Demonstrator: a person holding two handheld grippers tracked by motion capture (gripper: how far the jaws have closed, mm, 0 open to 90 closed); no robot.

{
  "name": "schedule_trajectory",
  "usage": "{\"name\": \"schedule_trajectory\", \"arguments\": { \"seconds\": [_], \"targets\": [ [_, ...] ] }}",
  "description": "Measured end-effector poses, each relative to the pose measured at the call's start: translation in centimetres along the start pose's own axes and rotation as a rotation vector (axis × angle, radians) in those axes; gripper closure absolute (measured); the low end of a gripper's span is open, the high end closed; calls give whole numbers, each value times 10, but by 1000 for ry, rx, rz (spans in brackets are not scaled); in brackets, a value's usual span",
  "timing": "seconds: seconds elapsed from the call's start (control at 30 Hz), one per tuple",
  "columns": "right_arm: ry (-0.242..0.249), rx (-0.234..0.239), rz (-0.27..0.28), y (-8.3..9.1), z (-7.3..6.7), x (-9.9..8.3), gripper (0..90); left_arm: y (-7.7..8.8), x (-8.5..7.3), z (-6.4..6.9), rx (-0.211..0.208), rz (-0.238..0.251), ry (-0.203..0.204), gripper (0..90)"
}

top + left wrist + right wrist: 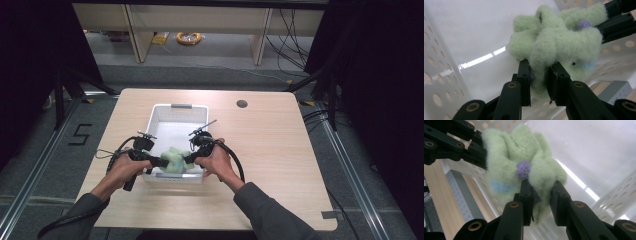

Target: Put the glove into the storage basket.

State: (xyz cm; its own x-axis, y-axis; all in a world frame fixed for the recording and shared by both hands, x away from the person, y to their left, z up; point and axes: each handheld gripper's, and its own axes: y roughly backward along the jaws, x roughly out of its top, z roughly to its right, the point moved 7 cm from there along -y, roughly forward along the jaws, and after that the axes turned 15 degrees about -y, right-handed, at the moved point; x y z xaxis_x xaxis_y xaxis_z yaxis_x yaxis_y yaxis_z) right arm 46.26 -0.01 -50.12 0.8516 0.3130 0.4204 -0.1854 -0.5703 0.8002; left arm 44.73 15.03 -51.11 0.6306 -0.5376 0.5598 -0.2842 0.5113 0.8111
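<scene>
Black jaws rise from the bottom of the left gripper view, and between them a fold of a fuzzy pale green sock (556,42) is pinched — the left gripper (539,75) presses on it from both sides. Beyond the fold the sock bunches up into a loose wad with a small purple dot and a pale blue patch on it, and at the upper right of that view the other gripper's black jaws bite into the far end of the same sock. Seen from the right gripper view, the right gripper (541,195) likewise clamps a fold of the green sock (524,157), just under the purple dot, while the left gripper's jaws hold the sock's other end at the upper left. Both pairs of jaws stand narrow, closed on fabric. From the high view, the sock (172,159) hangs between the two grippers inside a white basket (180,107) with holes in its walls, over the near end of it, close to the near wall; whether it touches the basket floor I cannot tell. The left gripper (162,161) comes in from the left and the right gripper (187,159) from the right, each held by a hand in a grey sleeve. This basket sits on a light wooden table (270,150), toward its left half.
</scene>
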Motion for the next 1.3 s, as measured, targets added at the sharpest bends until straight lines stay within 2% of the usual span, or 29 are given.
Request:
{"name": "schedule_trajectory", "arguments": {
  "seconds": [0.03,0.2,0.23,0.27,0.37,0.4,0.5,0.53,0.57,0.63,0.83,0.93,1.1,1.2,1.27,1.3],
  "targets": [
    [13,-5,-8,-1,0,0,740,-1,0,0,4,-2,-3,723],
    [2,-24,-33,-5,-1,-3,732,-5,-2,-2,7,-24,-3,720],
    [25,-29,-31,-6,0,-2,730,-6,-2,-2,4,-28,-8,718],
    [16,-33,-41,-6,-1,-3,728,-6,-3,-2,6,-41,-7,716],
    [34,-44,-49,-9,2,-4,711,-8,-3,-2,2,-37,-1,709],
    [19,-48,-56,-9,1,-4,700,-8,-3,-3,7,-42,-2,704],
    [20,-52,-62,-9,1,-5,666,-8,-3,-4,26,-49,-11,671],
    [26,-56,-58,-9,1,-4,644,-8,-4,-5,29,-46,-13,658],
    [21,-64,-59,-8,1,-4,613,-8,-2,-5,38,-27,8,632],
    [22,-73,-47,-5,-1,-2,575,-6,0,-8,59,-12,2,617],
    [35,-64,-3,7,-2,8,546,1,5,-7,73,1,-15,585],
    [41,-65,-2,11,-1,8,532,4,6,-7,94,13,-26,565],
    [46,-53,19,18,0,8,504,10,8,-8,106,32,-25,521],
    [64,-45,32,23,0,7,487,14,11,-6,109,65,-7,485],
    [50,-45,25,27,0,5,477,16,12,-5,115,78,-10,463],
    [72,-36,40,28,1,6,467,17,13,-4,123,93,-2,442]
  ]
}}
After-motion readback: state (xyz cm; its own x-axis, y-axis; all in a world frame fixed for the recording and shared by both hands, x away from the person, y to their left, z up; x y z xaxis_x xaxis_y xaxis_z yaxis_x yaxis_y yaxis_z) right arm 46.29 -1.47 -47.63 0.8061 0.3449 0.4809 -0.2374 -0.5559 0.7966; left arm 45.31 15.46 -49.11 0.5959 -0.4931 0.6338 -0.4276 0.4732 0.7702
